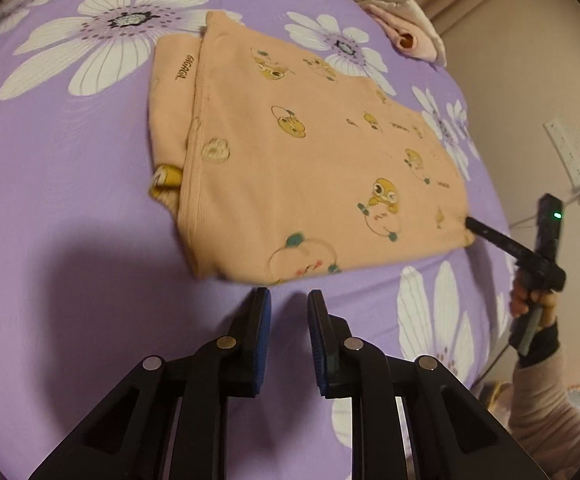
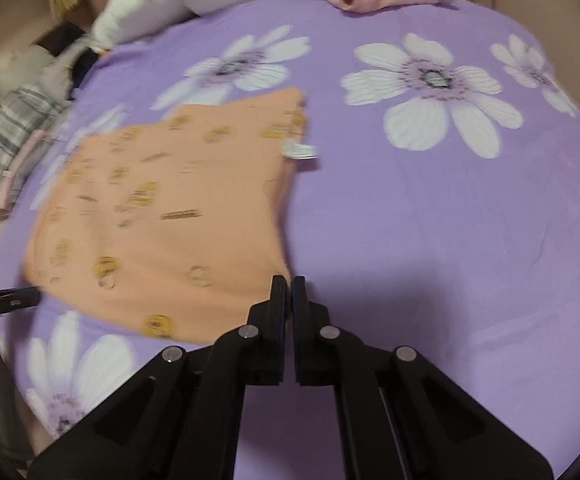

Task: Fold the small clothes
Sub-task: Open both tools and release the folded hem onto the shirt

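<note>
While the folded peach garment [image 1: 290, 160] lies flat on the purple flowered bedsheet [image 1: 70, 200], the right gripper [image 2: 289, 284] is clenched on its near corner. The left gripper [image 1: 289, 300] hangs released just short of the hem, nothing between its blue pads [image 1: 264, 320].

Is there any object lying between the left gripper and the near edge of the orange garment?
Nothing visible does. The left gripper hangs just short of the orange garment, and only bare purple bedsheet lies in the gap. The right gripper is already at the garment's other near corner.
</note>
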Motion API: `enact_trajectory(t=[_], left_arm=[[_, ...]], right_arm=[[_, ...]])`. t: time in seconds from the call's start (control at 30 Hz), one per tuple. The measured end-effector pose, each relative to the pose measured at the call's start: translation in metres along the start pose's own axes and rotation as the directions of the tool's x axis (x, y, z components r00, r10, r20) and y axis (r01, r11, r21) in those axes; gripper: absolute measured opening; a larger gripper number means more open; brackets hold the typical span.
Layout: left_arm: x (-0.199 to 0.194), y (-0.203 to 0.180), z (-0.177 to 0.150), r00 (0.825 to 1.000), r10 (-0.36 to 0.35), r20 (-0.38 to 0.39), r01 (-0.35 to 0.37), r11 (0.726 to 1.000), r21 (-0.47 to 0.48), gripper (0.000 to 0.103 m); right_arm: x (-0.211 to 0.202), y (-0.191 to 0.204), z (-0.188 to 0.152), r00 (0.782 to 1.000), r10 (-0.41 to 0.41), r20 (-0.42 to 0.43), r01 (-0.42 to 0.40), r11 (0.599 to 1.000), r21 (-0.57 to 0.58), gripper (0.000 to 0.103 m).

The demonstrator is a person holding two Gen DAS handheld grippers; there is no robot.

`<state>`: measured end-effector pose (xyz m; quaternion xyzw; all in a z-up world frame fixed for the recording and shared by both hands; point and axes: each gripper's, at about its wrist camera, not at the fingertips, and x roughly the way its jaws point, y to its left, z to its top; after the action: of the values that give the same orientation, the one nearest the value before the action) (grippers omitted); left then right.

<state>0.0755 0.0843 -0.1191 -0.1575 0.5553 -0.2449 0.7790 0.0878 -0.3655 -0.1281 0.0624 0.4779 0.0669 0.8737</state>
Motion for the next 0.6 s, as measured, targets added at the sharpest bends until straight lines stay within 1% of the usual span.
enact_trajectory(t=[0.03, 0.07, 0.17, 0.23, 0.27, 0.3, 0.33, 0.37, 0.4, 0.43, 0.5, 0.6], left_arm=[[-0.003, 0.0, -0.002, 1.0, -0.007, 0.009, 0.007, 1.0, -0.008, 0.02], [-0.008, 0.001, -0.004, 1.0, -0.02, 0.02, 0.02, 1.0, -0.02, 0.02], [-0.025, 0.002, -0.01, 0.997, -0.037, 0.066, 0.04, 0.998, -0.046, 0.02], [-0.036, 0.004, -0.011, 0.993, -0.054, 0.101, 0.06, 0.996, -0.058, 0.02], [-0.043, 0.007, -0.01, 0.99, -0.06, 0.128, 0.07, 0.995, -0.073, 0.021], [-0.046, 0.01, -0.008, 0.987, -0.067, 0.144, 0.081, 0.993, -0.089, 0.025], [-0.049, 0.015, -0.007, 0.985, -0.072, 0.157, 0.088, 0.991, -0.103, 0.033], [-0.051, 0.02, -0.004, 0.982, -0.071, 0.178, 0.095, 0.987, -0.128, 0.039], [-0.051, 0.027, -0.001, 0.977, -0.067, 0.202, 0.101, 0.981, -0.164, 0.05], [-0.051, 0.031, 0.002, 0.974, -0.071, 0.215, 0.112, 0.976, -0.185, 0.052], [-0.046, 0.042, 0.01, 0.966, -0.097, 0.241, 0.154, 0.961, -0.231, 0.052], [-0.037, 0.055, 0.025, 0.952, -0.156, 0.262, 0.231, 0.931, -0.284, 0.052]], right_arm=[[0.002, -0.004, 0.0, 1.0, 0.02, -0.011, -0.019, 1.0, 0.022, 0.003], [0.002, -0.005, 0.001, 1.0, 0.024, -0.001, -0.024, 0.999, 0.029, 0.005], [-0.007, -0.004, 0.003, 0.999, 0.0, 0.035, -0.001, 1.0, 0.029, 0.015], [-0.018, -0.003, 0.003, 0.998, 0.008, 0.064, -0.01, 0.999, 0.039, 0.015], [-0.025, -0.001, 0.004, 0.996, 0.009, 0.091, -0.012, 0.999, 0.03, 0.015], [-0.029, 0.002, 0.003, 0.994, 0.014, 0.104, -0.017, 1.0, 0.023, 0.017], [-0.033, 0.005, 0.003, 0.993, 0.024, 0.116, -0.026, 1.0, 0.016, 0.019], [-0.036, 0.008, 0.003, 0.991, 0.04, 0.125, -0.042, 0.999, 0.009, 0.024], [-0.039, 0.012, 0.002, 0.989, 0.061, 0.132, -0.061, 0.998, 0.002, 0.027], [-0.041, 0.017, 0.002, 0.988, 0.078, 0.137, -0.078, 0.997, -0.007, 0.028], [-0.043, 0.029, 0.0, 0.983, 0.114, 0.143, -0.11, 0.993, -0.032, 0.029], [-0.042, 0.044, 0.0, 0.977, 0.16, 0.14, -0.153, 0.986, -0.062, 0.032]])
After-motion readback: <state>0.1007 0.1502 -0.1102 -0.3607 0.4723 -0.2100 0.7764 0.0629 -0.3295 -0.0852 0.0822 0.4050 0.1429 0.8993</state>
